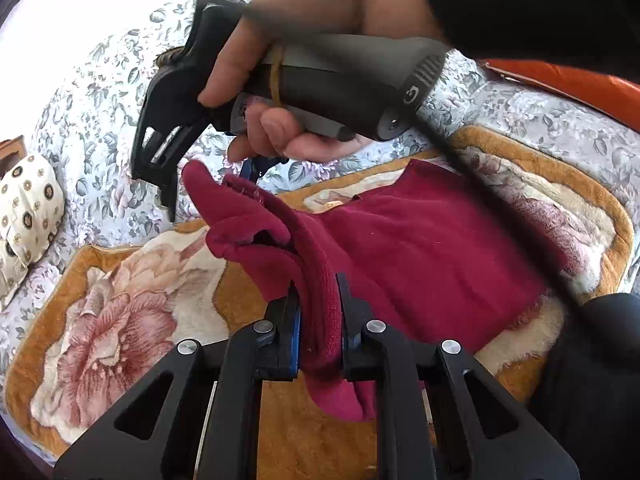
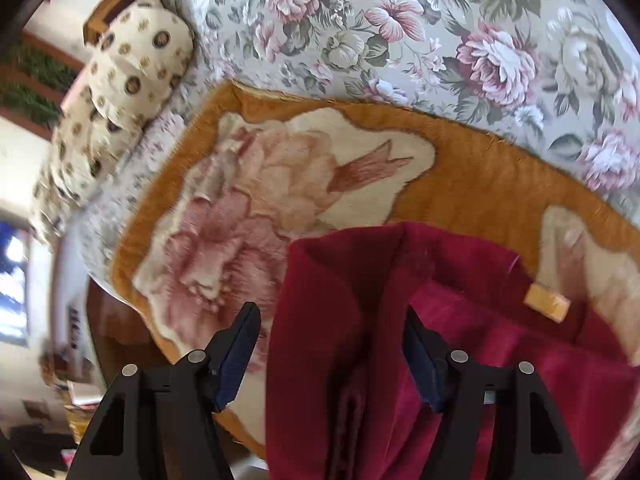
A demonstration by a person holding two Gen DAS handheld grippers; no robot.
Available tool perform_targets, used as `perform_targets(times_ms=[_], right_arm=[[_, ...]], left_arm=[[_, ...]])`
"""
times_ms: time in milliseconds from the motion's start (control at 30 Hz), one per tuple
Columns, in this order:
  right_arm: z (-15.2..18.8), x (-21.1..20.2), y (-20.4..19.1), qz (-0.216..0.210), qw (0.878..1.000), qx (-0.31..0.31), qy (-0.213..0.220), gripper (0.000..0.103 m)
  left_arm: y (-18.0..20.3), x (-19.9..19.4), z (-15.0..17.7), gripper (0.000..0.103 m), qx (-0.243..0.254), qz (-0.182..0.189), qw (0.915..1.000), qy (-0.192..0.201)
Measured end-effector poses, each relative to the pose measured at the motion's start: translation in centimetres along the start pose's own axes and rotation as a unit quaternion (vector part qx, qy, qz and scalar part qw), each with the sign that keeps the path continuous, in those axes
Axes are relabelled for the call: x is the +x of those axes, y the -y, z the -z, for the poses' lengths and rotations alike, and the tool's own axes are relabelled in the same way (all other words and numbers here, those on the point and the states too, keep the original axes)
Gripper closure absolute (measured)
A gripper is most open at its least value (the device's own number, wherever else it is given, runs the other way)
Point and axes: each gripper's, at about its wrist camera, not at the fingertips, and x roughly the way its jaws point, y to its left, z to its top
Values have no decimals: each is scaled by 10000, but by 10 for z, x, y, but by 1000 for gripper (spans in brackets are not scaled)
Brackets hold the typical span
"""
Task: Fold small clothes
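A dark red fleece garment (image 1: 420, 240) lies on an orange blanket with a pink flower print (image 1: 120, 312). My left gripper (image 1: 318, 292) is shut on a bunched edge of the garment and holds it lifted. In the left wrist view a hand holds my right gripper (image 1: 236, 176) above the garment's raised corner. In the right wrist view my right gripper (image 2: 332, 320) has its jaws wide open, with the red garment (image 2: 352, 320) standing between them and not pinched. An orange label (image 2: 547, 303) shows on the garment.
The blanket (image 2: 480, 176) lies on a grey floral bedspread (image 2: 400, 32). A cream patterned pillow (image 2: 132, 76) sits at the left; it also shows in the left wrist view (image 1: 28, 208). An orange object (image 1: 568, 84) is at the far right edge.
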Motion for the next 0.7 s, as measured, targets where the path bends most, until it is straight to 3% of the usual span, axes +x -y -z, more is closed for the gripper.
perform_targets(times_ms=[33,67,100,167,300,433,567,700], right_arm=[[1,0,3,-8,10000,43,-22,50],[2,-2,9,-98,9999,107,-45,69],[4,-5,12,-86,9999,98,1,80],[11,-18,20,-38,9998,17,190,86],[29,-54,51,-125,9986,223,469,88],[56,-97,82,-96,9975,233,658,89],[85,-129,123,84,9963,416,750,89],[115,-136,167,225,9946,702,733,89]], left_arm=[[1,-1,0,91,11,-14,10000,-6],[-1,-1,0,91,-15,-17,10000,-17],[-3,-1,0,91,-83,11,10000,-31],[-6,-5,-1,91,-215,86,9997,-22],[-4,-18,-13,91,-371,349,9986,119],[20,-29,-34,91,-195,606,9977,231],[68,-28,-54,91,254,878,9957,173],[120,-11,-64,91,609,1152,9914,-142]])
